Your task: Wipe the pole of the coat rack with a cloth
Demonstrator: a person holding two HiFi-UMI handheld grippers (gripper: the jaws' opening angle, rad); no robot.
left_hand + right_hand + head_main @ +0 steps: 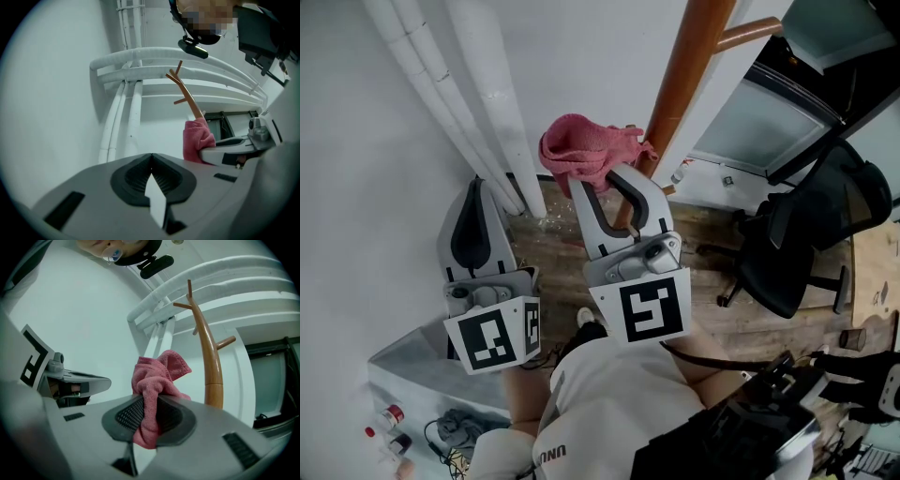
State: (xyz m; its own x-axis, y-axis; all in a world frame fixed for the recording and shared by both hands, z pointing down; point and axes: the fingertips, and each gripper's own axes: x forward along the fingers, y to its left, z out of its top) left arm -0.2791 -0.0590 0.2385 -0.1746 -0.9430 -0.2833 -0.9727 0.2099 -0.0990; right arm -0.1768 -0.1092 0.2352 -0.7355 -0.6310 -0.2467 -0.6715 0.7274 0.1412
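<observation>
- Gripping the pink cloth [157,376] between its ribbed pads, my right tool [150,401] is clenched on the fabric. A bunch of it stands above the jaws and a short tail hangs below them.
- In the head view the cloth's edge meets the orange-brown wooden pole [689,66] of the coat rack. The right gripper view shows the cloth just to the pole's left, so I cannot tell whether the two are touching.
- The cloth sits well below the pegs [225,342] that branch off the upper pole.
- My left tool [476,192] hangs beside the right one, on the side away from the pole. Its jaws are pressed together with nothing between them.
- White pipes [487,103] run along the pale wall [356,141] just ahead of the left tool.
- The wooden floor [553,253] shows under both tools.
- A black office chair [806,234] stands on the far side of the pole, well apart from the cloth.
</observation>
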